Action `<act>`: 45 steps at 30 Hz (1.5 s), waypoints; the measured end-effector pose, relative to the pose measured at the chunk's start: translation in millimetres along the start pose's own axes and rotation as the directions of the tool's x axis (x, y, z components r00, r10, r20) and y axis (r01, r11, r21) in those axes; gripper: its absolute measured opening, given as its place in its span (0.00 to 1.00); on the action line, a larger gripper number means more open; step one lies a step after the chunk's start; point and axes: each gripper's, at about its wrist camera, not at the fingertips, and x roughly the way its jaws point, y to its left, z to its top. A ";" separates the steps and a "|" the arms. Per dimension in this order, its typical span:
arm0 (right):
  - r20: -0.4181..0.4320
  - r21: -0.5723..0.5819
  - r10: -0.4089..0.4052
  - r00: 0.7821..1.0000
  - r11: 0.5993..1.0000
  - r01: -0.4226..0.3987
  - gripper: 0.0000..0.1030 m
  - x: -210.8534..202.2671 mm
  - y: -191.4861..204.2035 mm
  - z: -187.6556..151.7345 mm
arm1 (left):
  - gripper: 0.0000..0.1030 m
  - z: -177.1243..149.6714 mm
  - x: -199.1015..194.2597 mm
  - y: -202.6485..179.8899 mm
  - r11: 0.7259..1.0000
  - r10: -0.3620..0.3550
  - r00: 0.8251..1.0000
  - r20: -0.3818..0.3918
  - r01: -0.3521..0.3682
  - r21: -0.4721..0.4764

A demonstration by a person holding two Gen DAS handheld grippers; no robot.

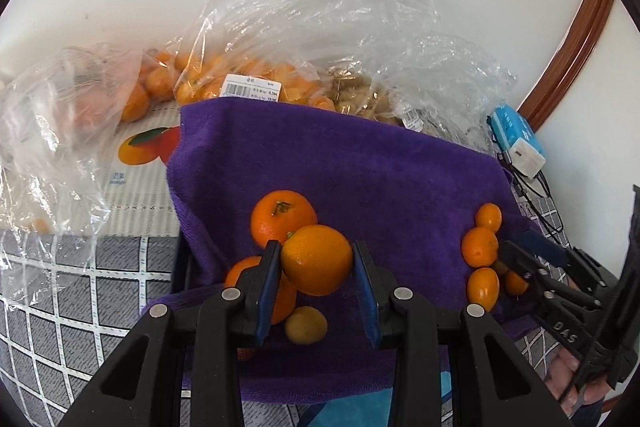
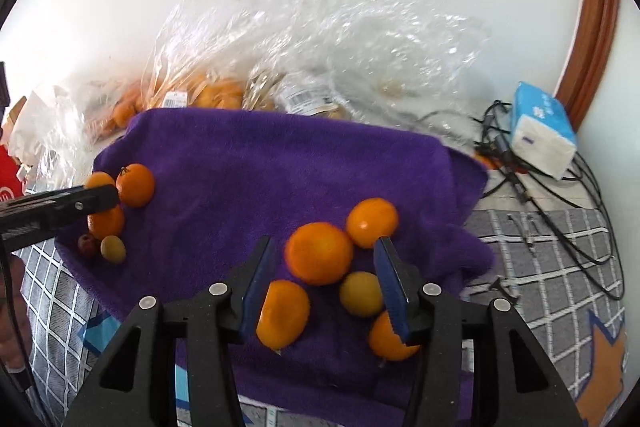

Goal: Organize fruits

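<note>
A purple towel [image 1: 340,163] lies on the table with loose citrus on it. My left gripper [image 1: 316,263] is shut on an orange [image 1: 316,261] and holds it over other fruit: a tangerine [image 1: 280,217] behind, another orange [image 1: 244,269] at the left finger, a small yellowish fruit [image 1: 306,325] below. My right gripper [image 2: 324,267] is open over a second group: an orange [image 2: 320,253] between the fingers, a tangerine [image 2: 372,223], a yellow fruit [image 2: 362,293] and two more oranges [image 2: 282,311]. The right gripper also shows in the left wrist view [image 1: 520,267], among small oranges [image 1: 480,247].
Clear plastic bags [image 1: 312,27] of oranges and other produce stand behind the towel by the white wall. A blue tissue pack [image 2: 542,133] and black cables [image 2: 560,195] lie at the right. A checked grey cloth [image 1: 60,287] covers the table. A fruit-printed box [image 1: 136,163] is at the left.
</note>
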 end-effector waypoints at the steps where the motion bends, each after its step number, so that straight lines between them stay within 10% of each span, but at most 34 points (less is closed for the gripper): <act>1: 0.003 0.004 -0.007 1.000 1.000 0.007 0.49 -2.5 -3.1 -0.4 | 0.33 -0.9 2.3 -1.6 1.000 0.002 1.000 -0.001 -0.002 0.002; 17: -0.027 0.059 -0.060 0.998 0.996 0.062 0.49 -13.9 -24.4 -18.7 | 0.33 -3.1 12.3 -18.4 0.992 0.093 0.996 -0.002 -0.093 0.083; 21: -0.026 0.067 -0.069 0.997 0.995 0.071 0.49 -20.5 -25.1 -21.0 | 0.46 -4.8 -1.2 -15.7 0.993 0.094 0.996 0.009 -0.094 0.064; 45: 0.068 0.113 -0.092 0.993 0.990 0.084 0.65 -191.1 -16.8 -73.8 | 0.80 -102.5 -192.4 -52.0 0.991 0.105 0.962 0.253 -0.124 0.058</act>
